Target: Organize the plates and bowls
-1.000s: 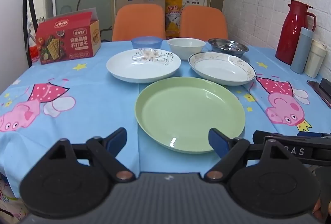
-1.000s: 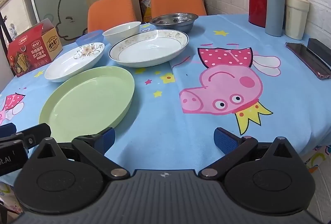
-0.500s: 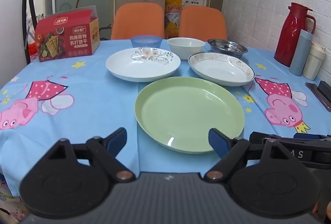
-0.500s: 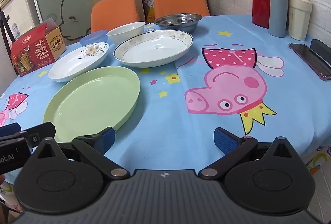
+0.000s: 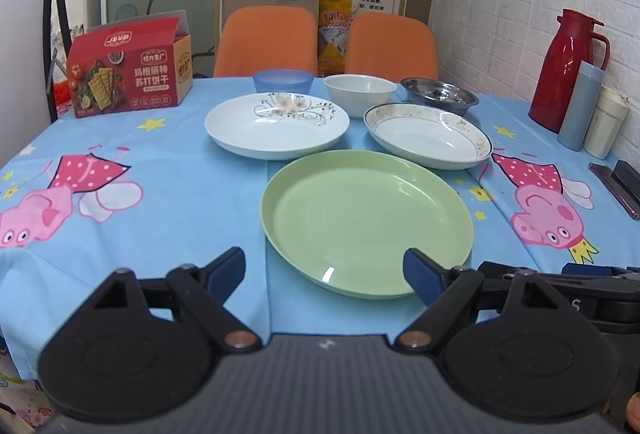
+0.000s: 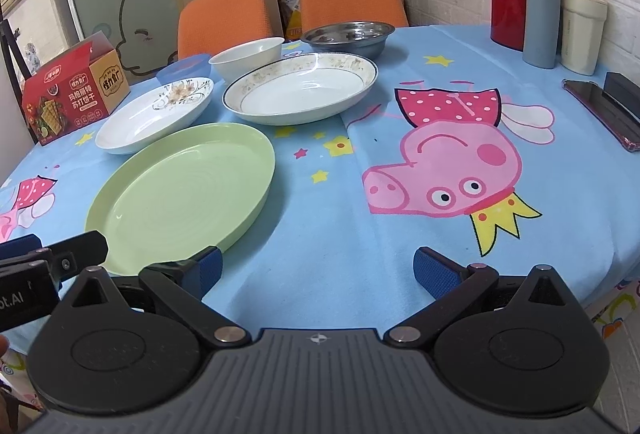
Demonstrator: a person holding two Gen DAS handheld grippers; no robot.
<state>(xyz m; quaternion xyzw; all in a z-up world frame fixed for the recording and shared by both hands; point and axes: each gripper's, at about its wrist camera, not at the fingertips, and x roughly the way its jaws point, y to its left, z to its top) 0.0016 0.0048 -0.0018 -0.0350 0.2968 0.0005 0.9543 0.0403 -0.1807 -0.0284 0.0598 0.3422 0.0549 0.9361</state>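
A green plate (image 5: pixel 366 218) lies nearest on the blue tablecloth; it also shows in the right wrist view (image 6: pixel 180 193). Behind it sit a white floral plate (image 5: pixel 276 125), a white gold-rimmed deep plate (image 5: pixel 428 139), a blue bowl (image 5: pixel 282 81), a white bowl (image 5: pixel 359 91) and a steel bowl (image 5: pixel 438 95). My left gripper (image 5: pixel 324 274) is open and empty over the table's front edge, just before the green plate. My right gripper (image 6: pixel 316 272) is open and empty to the right of that plate.
A red cracker box (image 5: pixel 128 67) stands at the back left. A red thermos (image 5: pixel 566 67), a grey flask (image 5: pixel 580 105) and a cream cup (image 5: pixel 606 123) stand by the right wall. A phone (image 6: pixel 600 111) lies at the right edge. Two orange chairs (image 5: pixel 266 41) stand behind the table.
Both grippers have drifted slightly; the right wrist view has shifted so the plates sit further right. Nothing was grasped and both stay open.
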